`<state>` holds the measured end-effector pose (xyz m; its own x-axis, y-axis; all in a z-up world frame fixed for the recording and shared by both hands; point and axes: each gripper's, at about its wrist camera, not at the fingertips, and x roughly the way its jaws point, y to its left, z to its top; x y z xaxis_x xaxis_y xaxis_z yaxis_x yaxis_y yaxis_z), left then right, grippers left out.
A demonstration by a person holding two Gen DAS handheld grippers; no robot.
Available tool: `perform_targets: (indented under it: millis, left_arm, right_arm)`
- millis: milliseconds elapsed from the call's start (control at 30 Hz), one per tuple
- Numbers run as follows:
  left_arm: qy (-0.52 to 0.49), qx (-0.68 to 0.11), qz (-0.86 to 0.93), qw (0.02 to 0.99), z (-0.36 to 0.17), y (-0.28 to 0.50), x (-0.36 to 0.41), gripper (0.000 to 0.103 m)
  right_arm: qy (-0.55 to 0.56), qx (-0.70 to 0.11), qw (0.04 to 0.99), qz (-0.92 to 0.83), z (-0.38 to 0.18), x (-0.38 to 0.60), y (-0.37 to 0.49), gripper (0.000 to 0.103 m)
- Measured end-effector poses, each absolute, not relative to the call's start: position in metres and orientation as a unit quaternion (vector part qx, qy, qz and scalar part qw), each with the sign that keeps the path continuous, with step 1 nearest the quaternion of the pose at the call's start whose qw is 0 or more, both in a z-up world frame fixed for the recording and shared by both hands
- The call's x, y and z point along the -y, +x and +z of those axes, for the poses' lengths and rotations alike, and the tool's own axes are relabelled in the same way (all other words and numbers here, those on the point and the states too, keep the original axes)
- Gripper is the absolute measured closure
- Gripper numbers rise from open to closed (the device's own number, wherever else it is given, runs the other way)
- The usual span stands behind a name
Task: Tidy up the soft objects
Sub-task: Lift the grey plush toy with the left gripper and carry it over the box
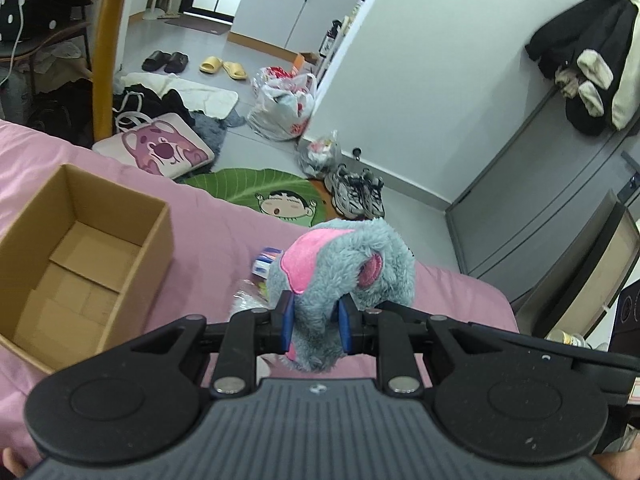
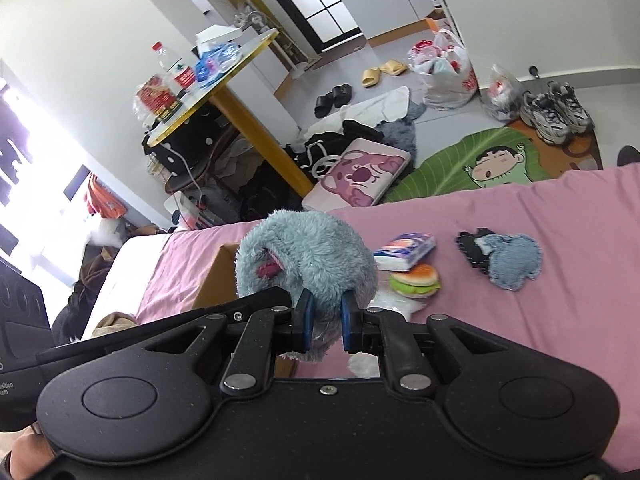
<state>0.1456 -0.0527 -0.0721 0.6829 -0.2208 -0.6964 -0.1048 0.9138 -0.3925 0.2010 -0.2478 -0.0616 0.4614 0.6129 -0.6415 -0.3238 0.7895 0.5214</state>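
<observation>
Left tongs [image 1: 316, 326], right tongs [image 2: 326, 322] both clamp grey plush toy [image 1: 340, 268] above pink bed [image 2: 520, 320]

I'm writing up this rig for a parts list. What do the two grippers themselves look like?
Both look alike: the left gripper and right gripper have matte black bodies with round side discs, black linkage bars on silver pins, and blue pads on the fingers. The left body is ribbed. No cables or sleeves show.

Pink bed [image 2: 540, 340]: box [image 1: 80, 264], tissues [image 2: 406, 251], burger [image 2: 416, 280]

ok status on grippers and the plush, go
Left gripper and right gripper both shut on fuzzy grey-blue plush toy. Open cardboard box empty, path clear.
</observation>
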Motion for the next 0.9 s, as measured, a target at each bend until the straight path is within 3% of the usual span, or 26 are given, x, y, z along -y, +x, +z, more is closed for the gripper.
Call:
perform_targets:
  millis: [900]
  left_arm:
    - [-0.275,-0.380,0.039,0.882,-0.087,0.137,-0.084,0.082]
  right_arm:
    - [0.118,-0.461,0.818,0.323,-0.069,0.109,0.215,0.089]
